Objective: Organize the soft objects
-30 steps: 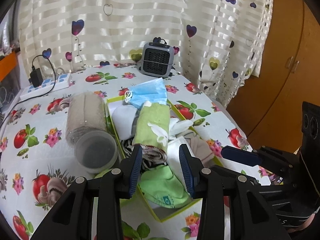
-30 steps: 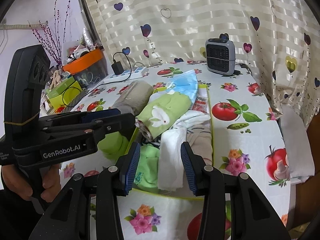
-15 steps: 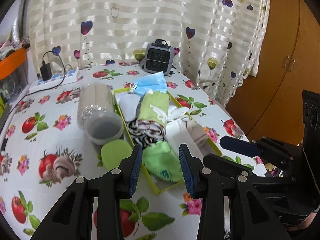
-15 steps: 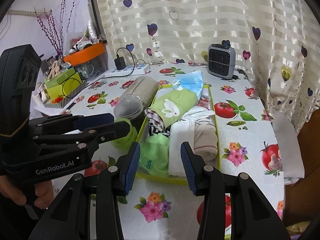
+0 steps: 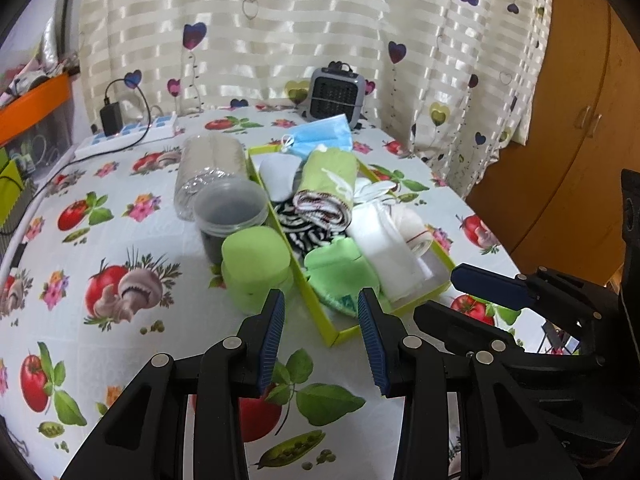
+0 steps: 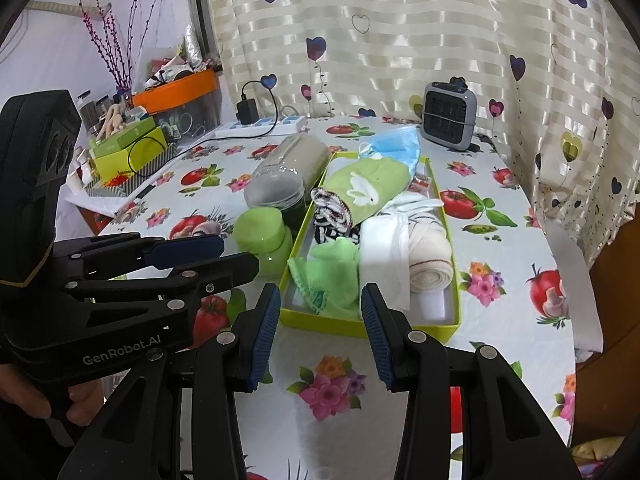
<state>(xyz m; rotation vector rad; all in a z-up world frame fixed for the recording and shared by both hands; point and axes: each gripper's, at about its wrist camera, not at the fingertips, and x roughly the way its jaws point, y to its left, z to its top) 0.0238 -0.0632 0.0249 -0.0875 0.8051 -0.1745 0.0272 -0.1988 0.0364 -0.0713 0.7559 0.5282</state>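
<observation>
Both grippers are drawn back from the yellow-green tray (image 6: 457, 280) with jaws wide and empty, its soft items seemingly packed, little judged left.

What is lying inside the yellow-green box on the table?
The yellow-green box holds a blue face mask, a rolled green rabbit towel, a striped cloth, a green cloth, white cloths and a beige bandage roll. Whatever lies beneath them is covered.

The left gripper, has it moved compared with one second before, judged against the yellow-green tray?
Yes. The left gripper has pulled back from the yellow-green tray: earlier its tips stood over the cloths, now only at the tray's near corner.
</observation>
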